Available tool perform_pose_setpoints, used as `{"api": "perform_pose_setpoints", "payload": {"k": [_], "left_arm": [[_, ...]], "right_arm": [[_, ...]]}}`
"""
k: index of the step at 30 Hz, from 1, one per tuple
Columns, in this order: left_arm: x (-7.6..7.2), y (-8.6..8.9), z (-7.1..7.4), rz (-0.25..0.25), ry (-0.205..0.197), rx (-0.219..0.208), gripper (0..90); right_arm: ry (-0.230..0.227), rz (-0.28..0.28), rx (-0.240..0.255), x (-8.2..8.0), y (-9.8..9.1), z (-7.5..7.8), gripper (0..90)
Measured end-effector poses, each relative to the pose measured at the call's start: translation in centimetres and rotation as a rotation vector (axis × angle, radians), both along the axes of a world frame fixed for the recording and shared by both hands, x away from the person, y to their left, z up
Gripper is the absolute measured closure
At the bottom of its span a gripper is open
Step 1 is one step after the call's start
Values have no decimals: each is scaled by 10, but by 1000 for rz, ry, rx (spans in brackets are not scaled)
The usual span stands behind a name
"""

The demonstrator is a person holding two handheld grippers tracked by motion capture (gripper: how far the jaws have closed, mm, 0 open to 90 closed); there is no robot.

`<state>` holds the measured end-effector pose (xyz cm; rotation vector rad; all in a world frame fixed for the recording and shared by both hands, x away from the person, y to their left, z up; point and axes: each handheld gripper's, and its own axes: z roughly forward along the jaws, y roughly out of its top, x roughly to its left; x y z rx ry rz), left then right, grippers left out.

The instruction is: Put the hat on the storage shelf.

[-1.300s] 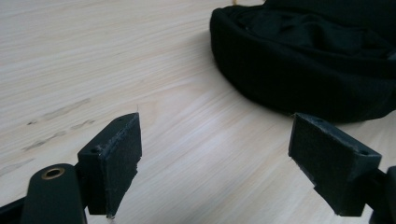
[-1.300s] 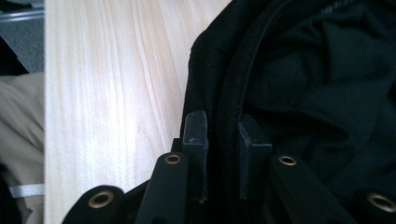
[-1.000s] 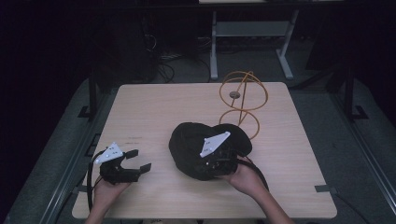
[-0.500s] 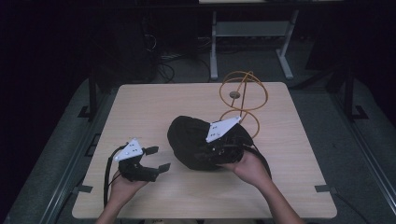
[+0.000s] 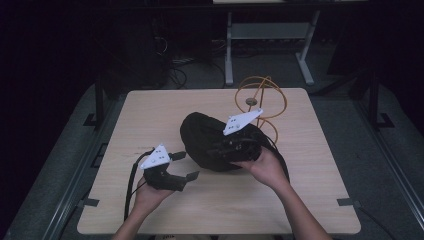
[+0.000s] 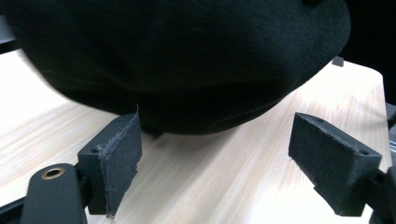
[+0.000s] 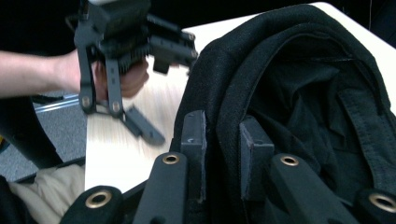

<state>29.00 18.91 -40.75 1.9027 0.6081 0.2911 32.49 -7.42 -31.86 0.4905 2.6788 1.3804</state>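
A black cloth cap lies near the middle of the wooden table. My right gripper is shut on the cap's edge, with the fabric pinched between its two pads, and the cap's open inside faces that gripper's camera. My left gripper is open just left of the cap. In the left gripper view its pads stand wide apart in front of the cap's rounded crown, a short way off it and not touching.
An orange wire spiral stand with a small grey disc rises behind the cap at the table's back right. Black cables trail from both grippers. Dark floor and a metal frame lie beyond the table's far edge.
My left gripper has moved right and forward, closer to the cap. My right gripper, still holding the cap, has shifted up and to the right, raising that edge.
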Motion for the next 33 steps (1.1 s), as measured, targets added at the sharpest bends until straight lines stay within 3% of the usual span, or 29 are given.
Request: {"api": "perform_pose_setpoints", "payload": {"k": [5, 7, 9, 12, 14, 18, 33], "left_arm": [[6, -14, 0, 10, -36, 12, 174], [8, -17, 0, 26, -61, 16, 231], [9, -20, 1, 41, -74, 27, 322], [9, -20, 2, 45, -108, 32, 574], [9, -18, 4, 43, -129, 35, 692], [7, -13, 9, 40, -160, 17, 841], [-1, 4, 47, 59, -201, -21, 877]], "right_arm": [[-7, -7, 13, 3, 7, 6, 753], [1, -3, 33, 3, 9, 8, 754], [9, 4, 49, 3, 11, 8, 754], [10, 12, 47, 2, 15, 8, 755], [14, 11, 43, 1, 17, 7, 755], [16, 13, 48, 0, 20, 8, 755], [50, 20, 136, 6, 11, 14, 702]]}}
